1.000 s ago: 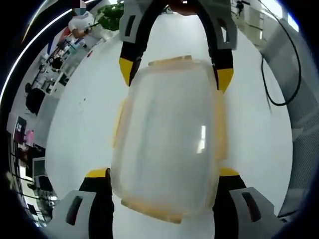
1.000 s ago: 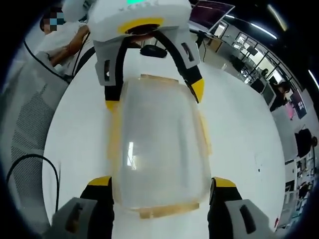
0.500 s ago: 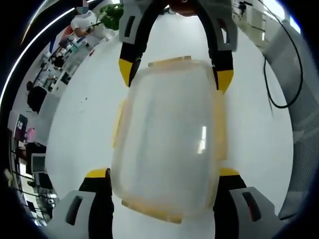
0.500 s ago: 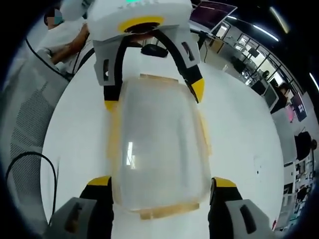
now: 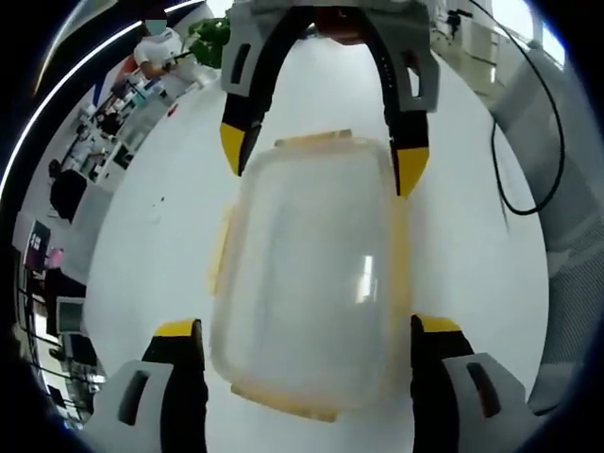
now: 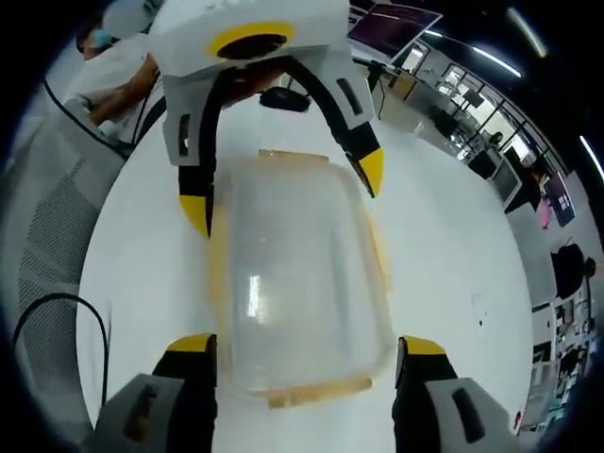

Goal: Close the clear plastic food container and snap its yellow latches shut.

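Container: the clear plastic food container (image 5: 311, 274) is lying on the white table (image 5: 151, 245), lid on, yellow latches (image 5: 223, 247) showing along its edges.
Left gripper (image 5: 307, 330): jaws are standing apart, straddling the container's end.
Right gripper (image 6: 302, 347): jaws are spreading wide at the opposite end.

On the one white bench (image 5: 151, 255) sit one clear container (image 5: 311, 283) with four yellow latches (image 5: 223, 247), two grippers, left (image 5: 300, 332) and right (image 6: 300, 345), one black cable (image 5: 514, 179), and one black mouse (image 6: 283, 97).
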